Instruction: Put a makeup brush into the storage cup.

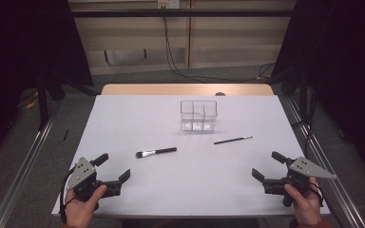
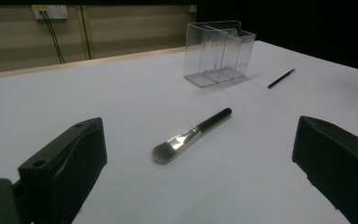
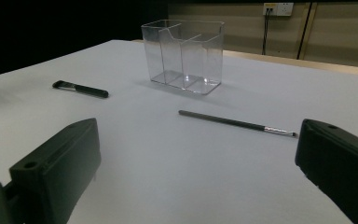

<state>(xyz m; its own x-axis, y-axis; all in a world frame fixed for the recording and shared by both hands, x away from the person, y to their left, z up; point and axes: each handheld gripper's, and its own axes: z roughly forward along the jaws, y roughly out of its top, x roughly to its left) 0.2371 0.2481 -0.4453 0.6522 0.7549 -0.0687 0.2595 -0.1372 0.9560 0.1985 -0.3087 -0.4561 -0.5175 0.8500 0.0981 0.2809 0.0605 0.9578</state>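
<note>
1. The left gripper (image 1: 115, 169), at the lower left of the high view, has its black jaws spread wide with nothing between them.
2. The right gripper (image 1: 266, 166), at the lower right, is likewise wide apart and holds nothing.
3. The flat black-handled makeup brush (image 1: 155, 152) lies on the white surface (image 1: 123, 123) just left of centre.
4. The thin black liner brush (image 1: 233, 139) lies right of centre.
5. The clear plastic divided organiser box (image 1: 198, 115) stands upright above both brushes, apart from them.
6. In both gripper views the jaws are cut off by the bottom edge.
7. No readable writing.
</note>
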